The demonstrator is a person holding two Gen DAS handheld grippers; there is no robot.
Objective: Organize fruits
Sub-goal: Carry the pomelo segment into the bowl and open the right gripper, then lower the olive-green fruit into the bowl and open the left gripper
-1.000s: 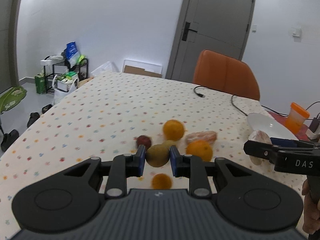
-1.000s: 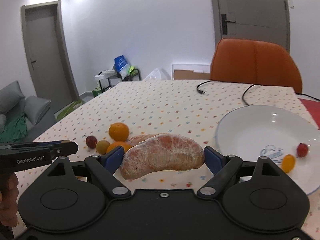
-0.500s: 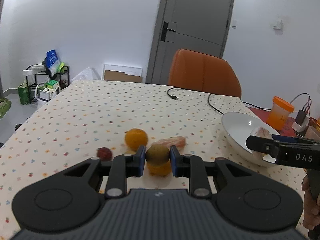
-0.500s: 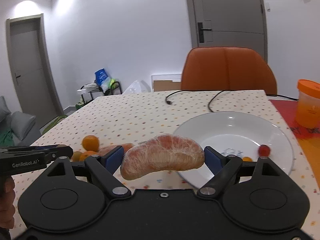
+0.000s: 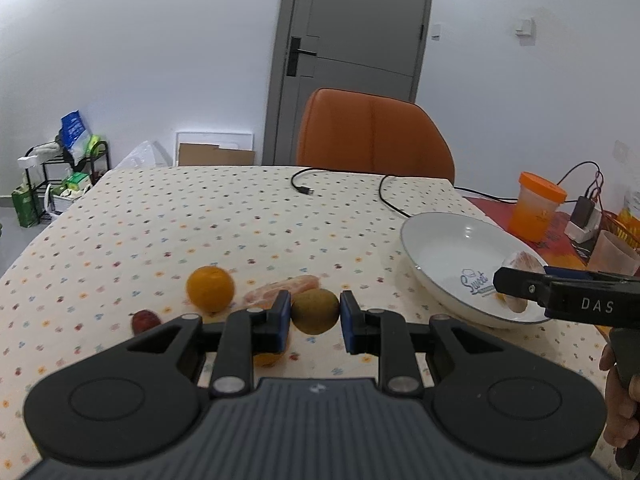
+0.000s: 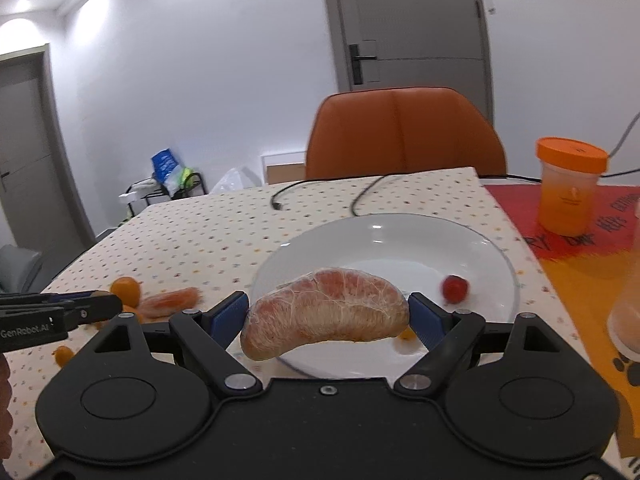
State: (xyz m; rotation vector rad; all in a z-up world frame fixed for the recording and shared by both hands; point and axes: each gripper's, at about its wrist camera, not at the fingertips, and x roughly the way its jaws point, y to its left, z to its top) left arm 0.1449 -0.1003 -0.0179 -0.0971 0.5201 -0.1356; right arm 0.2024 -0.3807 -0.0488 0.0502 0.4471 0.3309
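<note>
Both grippers now carry fruit toward the plate.
Right gripper (image 6: 328, 316), pinching the pomelo segment (image 6: 326, 312), has arrived over the plate (image 6: 500, 260); left gripper (image 5: 314, 312), clamping the kiwi (image 5: 315, 311), follows, plate ahead-right.

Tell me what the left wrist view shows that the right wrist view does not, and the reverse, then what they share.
Only the left wrist view shows the kiwi clamped in the left gripper, the dark red fruit on the tablecloth, and the plate's "Sweet" print.

Only the right wrist view shows the small red fruit lying in the plate, and the whole pomelo segment held by the right gripper.

Both show the white plate, the orange, the second pomelo segment on the cloth, the orange chair and the orange-lidded cup.
</note>
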